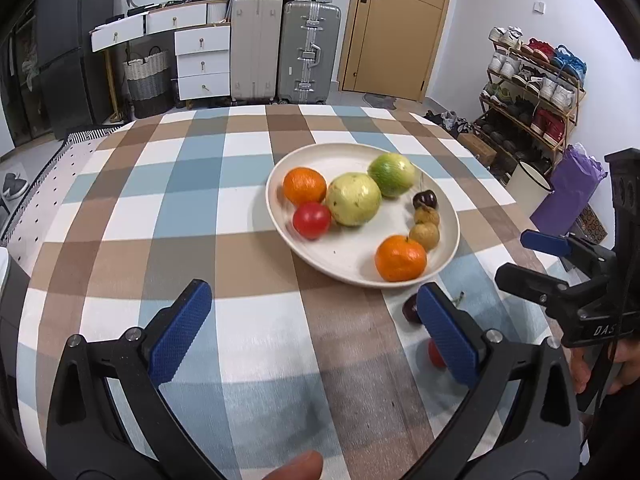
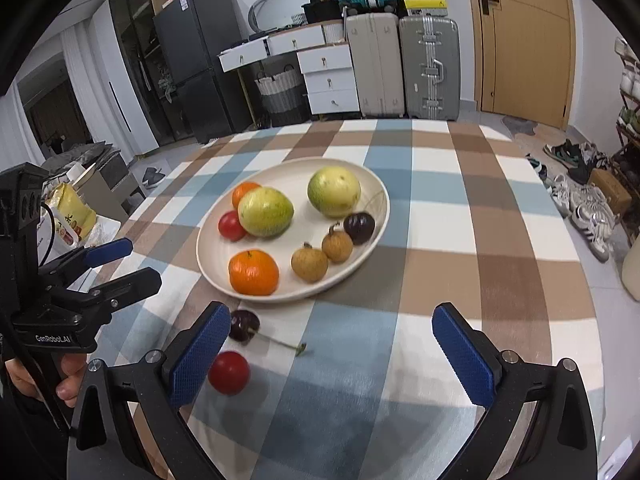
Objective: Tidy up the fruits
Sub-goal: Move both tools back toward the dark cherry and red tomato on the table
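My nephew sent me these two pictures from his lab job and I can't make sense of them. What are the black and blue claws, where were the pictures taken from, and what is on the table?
No robot here: a person holds a two-fingered claw in each hand, with a wide-angle camera on each. One picture looks along the left gripper, the other along the right gripper. Each also catches the other claw at its edge. Both are open and hold nothing.

On the checked tablecloth sits a cream plate with two oranges, two green-yellow fruits, a red tomato, two small brown fruits and a dark cherry. Off the plate, near the claws, lie a second cherry and a small red tomato.
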The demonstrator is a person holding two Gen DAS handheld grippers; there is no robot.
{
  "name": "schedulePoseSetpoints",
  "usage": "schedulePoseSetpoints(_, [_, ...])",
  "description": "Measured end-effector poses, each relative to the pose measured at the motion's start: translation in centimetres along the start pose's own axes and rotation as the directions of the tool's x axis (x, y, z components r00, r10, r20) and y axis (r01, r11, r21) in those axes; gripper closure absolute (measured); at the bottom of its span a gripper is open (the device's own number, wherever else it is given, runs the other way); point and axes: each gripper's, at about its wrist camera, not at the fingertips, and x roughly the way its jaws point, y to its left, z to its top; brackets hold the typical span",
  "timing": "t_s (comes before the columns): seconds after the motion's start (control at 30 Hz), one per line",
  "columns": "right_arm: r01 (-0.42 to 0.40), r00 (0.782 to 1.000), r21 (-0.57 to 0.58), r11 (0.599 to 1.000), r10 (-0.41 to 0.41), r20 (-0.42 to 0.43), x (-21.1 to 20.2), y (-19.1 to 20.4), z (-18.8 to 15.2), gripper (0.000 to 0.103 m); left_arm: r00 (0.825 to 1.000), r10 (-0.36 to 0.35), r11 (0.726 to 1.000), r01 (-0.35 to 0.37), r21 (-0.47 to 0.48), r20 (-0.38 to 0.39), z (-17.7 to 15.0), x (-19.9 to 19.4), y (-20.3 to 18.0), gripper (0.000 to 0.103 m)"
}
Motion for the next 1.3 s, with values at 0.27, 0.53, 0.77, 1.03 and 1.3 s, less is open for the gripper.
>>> schedulePoseSetpoints(0.27, [-0.014, 0.998, 0.0, 1.0, 0.014, -0.055, 1.0, 0.5, -1.9, 0.0, 1.0, 0.003, 1.0, -0.003, 0.0, -0.025, -1.8, 0.1, -0.1, 0.001])
schedulePoseSetpoints(0.53, [-0.038, 0.994, -0.016, 0.999, 0.036, -0.103, 2.3, 1.8, -2.9, 0.0, 0.999, 0.003, 1.0, -0.003, 0.006, -0.042, -2.8, 0.5, -0.3, 0.001])
schedulePoseSetpoints(0.77, [-0.061, 0.989, -0.053, 0.997, 0.053, -0.138, 3.3, 3.3, -3.6, 0.0, 0.998, 0.01, 1.0, -0.01, 0.004, -0.056, -3.4, 0.8, -0.2, 0.001])
schedulePoseSetpoints(1.03, [-0.027, 0.99, -0.111, 0.993, 0.011, -0.143, 3.9, 4.7, -3.8, 0.001, 0.998, 0.01, 1.0, -0.011, -0.007, -0.068, -3.6, 1.4, 0.1, 0.001])
schedulePoseSetpoints(1.3, [-0.015, 0.993, -0.135, 0.991, -0.001, -0.12, 3.6, 4.8, -3.7, 0.029, 0.997, 0.014, 1.0, -0.015, -0.013, -0.078, -3.7, 1.7, 0.3, 0.001])
